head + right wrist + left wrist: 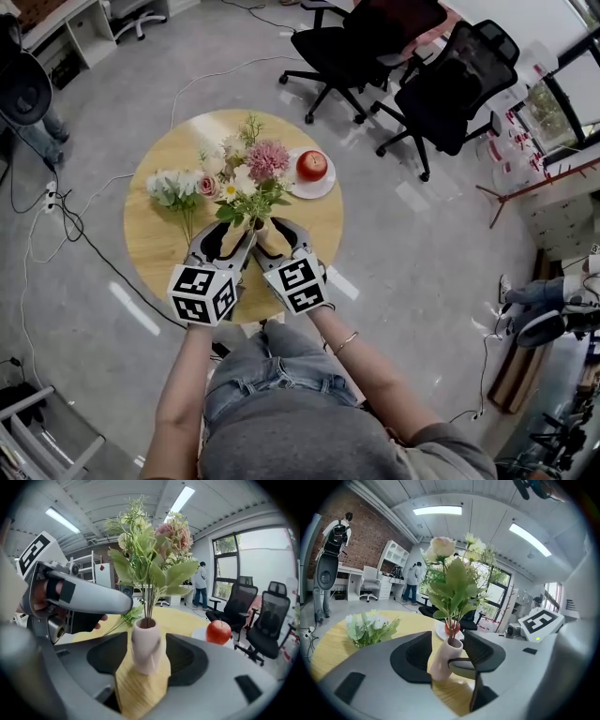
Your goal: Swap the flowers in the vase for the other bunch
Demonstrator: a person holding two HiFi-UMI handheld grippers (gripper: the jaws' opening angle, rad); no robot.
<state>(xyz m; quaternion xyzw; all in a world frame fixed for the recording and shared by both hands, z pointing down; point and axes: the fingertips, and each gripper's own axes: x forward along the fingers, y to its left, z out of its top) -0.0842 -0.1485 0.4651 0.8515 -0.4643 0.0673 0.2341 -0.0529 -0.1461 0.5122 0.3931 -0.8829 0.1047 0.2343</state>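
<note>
A pale pink vase (255,226) stands near the front of the round wooden table (155,248). It holds a bouquet (253,176) of pink and white flowers with green leaves. The other bunch (178,187), white and pink, lies flat on the table to the left. Both grippers reach in from the front, side by side. My left gripper (447,649) is open, with the vase (443,663) between its pads. My right gripper (146,660) is open too, straddling the vase (146,649) with a thin gap on each side. One right finger crosses in front of the vase in the left gripper view.
A red apple (312,165) sits on a white plate (323,187) to the right of the bouquet. Black office chairs (441,89) stand beyond the table. Cables (70,225) run over the floor at left. A person's legs (281,366) are below the table's front edge.
</note>
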